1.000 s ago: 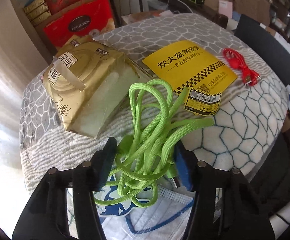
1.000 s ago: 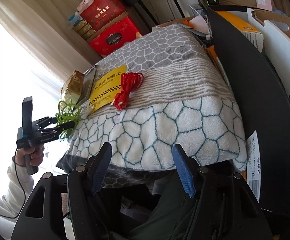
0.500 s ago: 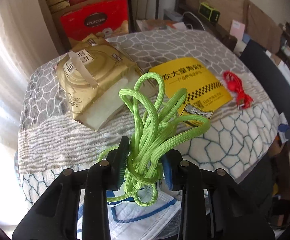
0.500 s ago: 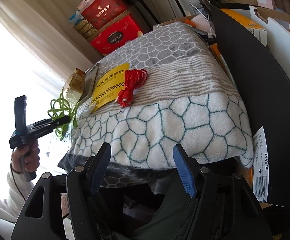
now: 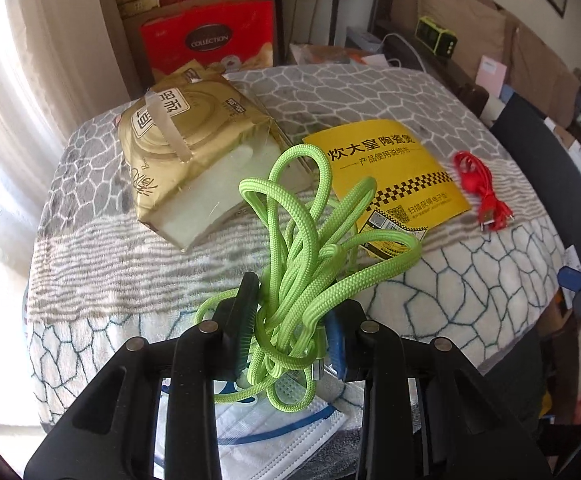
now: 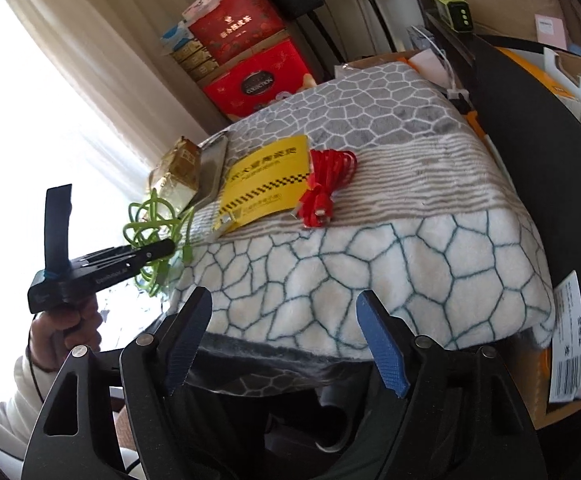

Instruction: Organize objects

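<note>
left tongs (image 5: 292, 330) clamped on a bunched green braided cord (image 5: 310, 248), lifted over the near edge of the blanket-covered tabletop (image 5: 470, 280); right tongs (image 6: 284, 338) gape wide and empty, their jaws having just opened further. the cord looks light, limp and tangle-prone: best gripped at the bundle's middle, loops trailing.

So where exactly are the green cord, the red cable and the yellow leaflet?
green cord (image 5: 302, 280), left wrist view, on the braided bundle just above the pads.
red cable (image 5: 480, 184), left wrist view, on the coil's middle.
yellow leaflet (image 5: 386, 160), left wrist view, on the printed upper half.
</note>
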